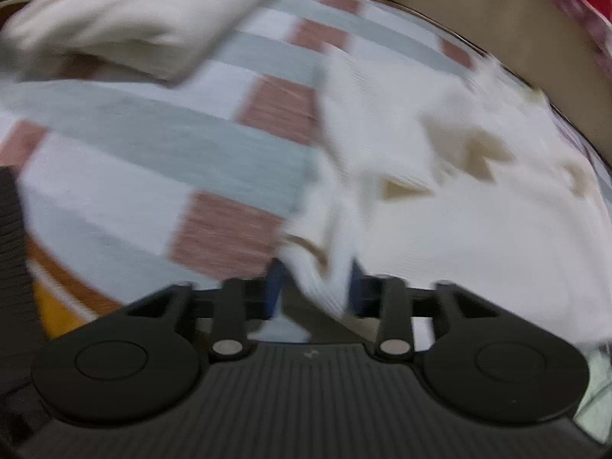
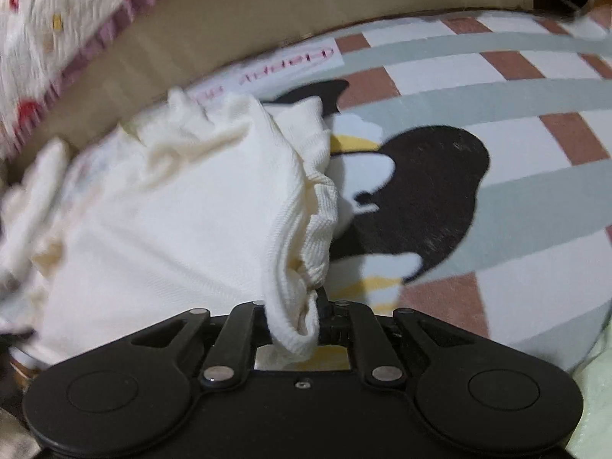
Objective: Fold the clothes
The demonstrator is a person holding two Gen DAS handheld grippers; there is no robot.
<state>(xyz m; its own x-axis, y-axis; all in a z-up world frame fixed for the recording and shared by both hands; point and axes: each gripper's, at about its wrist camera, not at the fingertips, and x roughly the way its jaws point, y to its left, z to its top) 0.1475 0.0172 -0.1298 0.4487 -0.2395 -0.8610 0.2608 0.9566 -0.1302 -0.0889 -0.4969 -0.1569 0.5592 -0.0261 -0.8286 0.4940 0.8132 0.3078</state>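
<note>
Both tongs pinch the white garment (image 2: 183, 206): the left tongs (image 1: 315, 287) grip one edge, the right tongs (image 2: 302, 317) a ribbed hem. It lies on a checked blanket (image 2: 516, 134) with a penguin print (image 2: 428, 199).

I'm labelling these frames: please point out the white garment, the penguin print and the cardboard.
white garment (image 2: 183, 222): right wrist view, flat middle panel.
penguin print (image 2: 428, 191): right wrist view, black body.
cardboard (image 2: 267, 11): right wrist view, bare face.

L wrist view motion-blurred; white garment (image 1: 440, 191) detail unreadable, cut off at right edge. Pink lettering (image 2: 283, 67) illegible, R view.
</note>
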